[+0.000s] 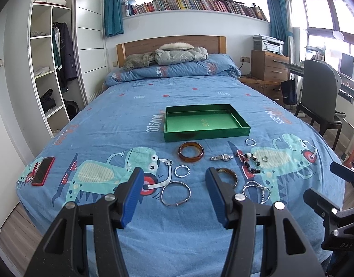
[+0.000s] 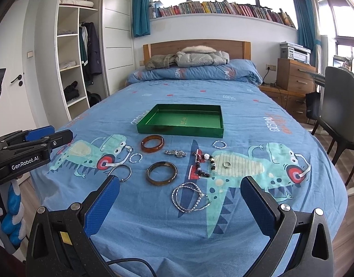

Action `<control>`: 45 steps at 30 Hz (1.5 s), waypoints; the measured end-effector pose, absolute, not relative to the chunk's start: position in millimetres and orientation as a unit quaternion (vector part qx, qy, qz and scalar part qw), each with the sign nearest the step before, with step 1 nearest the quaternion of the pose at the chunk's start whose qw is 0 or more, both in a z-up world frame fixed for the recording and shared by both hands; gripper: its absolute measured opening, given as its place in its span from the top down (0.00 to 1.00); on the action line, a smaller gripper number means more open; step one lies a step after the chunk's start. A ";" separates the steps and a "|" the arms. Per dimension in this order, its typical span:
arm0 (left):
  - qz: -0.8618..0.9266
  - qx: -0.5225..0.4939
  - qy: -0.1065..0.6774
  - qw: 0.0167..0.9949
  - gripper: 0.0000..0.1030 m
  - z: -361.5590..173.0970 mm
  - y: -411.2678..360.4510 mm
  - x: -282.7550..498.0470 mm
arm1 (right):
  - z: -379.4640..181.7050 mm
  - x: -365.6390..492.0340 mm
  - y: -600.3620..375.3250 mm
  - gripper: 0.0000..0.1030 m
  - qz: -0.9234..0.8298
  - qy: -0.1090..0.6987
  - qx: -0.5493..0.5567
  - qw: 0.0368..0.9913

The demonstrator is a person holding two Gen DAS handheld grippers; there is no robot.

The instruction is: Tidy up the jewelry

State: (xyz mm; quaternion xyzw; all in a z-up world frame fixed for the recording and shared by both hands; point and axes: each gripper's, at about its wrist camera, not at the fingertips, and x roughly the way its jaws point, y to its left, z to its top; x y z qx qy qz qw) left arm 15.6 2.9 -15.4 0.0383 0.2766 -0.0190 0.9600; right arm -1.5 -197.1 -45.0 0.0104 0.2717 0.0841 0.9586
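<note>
Both tools, left tool (image 1: 174, 182) and right tool (image 2: 180, 190), gape wide and empty near the bed's foot edge; each bangle (the thin silver bangle (image 1: 175, 193) first) wants a rim pinch before lifting toward the green tray (image 1: 201, 132).

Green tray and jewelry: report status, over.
Left gripper open, right gripper open, both empty. Green tray empty; jewelry, amber bangle included, all on bedspread. Nothing blocking.

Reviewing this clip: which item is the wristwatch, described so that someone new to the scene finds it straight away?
Start at the green tray in the middle of the blue bedspread and look at the jewelry laid out just in front of it. The wristwatch lies right of the amber bangle nearest the tray. Unlike the rings and hoops around it, it is a short silver link strap lying flat, not a closed circle.
</note>
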 end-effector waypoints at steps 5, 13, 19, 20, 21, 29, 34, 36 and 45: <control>-0.021 0.050 0.280 0.959 0.48 -17.9 0.7 17.1 | -44.7 -0.9 -198.3 0.00 0.078 0.271 0.007 0.959; -0.034 0.045 0.294 0.954 0.48 -18.5 2.6 12.8 | -40.0 -7.6 -197.8 0.00 0.074 0.265 0.002 0.961; -0.032 0.031 0.307 0.951 0.48 -20.1 11.0 12.0 | -37.4 -15.2 -196.8 0.02 0.074 0.262 -0.001 0.962; -0.032 0.030 0.310 0.950 0.48 -21.2 11.9 12.1 | -37.6 -15.9 -196.9 0.03 0.074 0.263 -0.001 0.962; -0.031 0.031 0.312 0.949 0.48 -22.3 12.6 12.2 | -38.3 -16.4 -197.3 0.05 0.074 0.264 -0.001 0.962; -0.028 0.026 0.303 0.952 0.48 -26.3 19.3 12.4 | -42.9 -12.0 -198.3 0.13 0.076 0.276 0.002 0.958; -0.031 0.013 0.306 0.951 0.48 -31.8 24.1 16.2 | -50.4 -5.5 -197.0 0.14 0.082 0.289 0.003 0.954; -0.026 0.011 0.310 0.950 0.48 -35.0 23.8 19.4 | -52.8 -2.3 -197.2 0.14 0.084 0.294 0.005 0.952; -0.023 0.017 0.328 0.944 0.48 -40.8 16.2 33.0 | -59.3 10.1 -196.7 0.14 0.092 0.308 0.005 0.947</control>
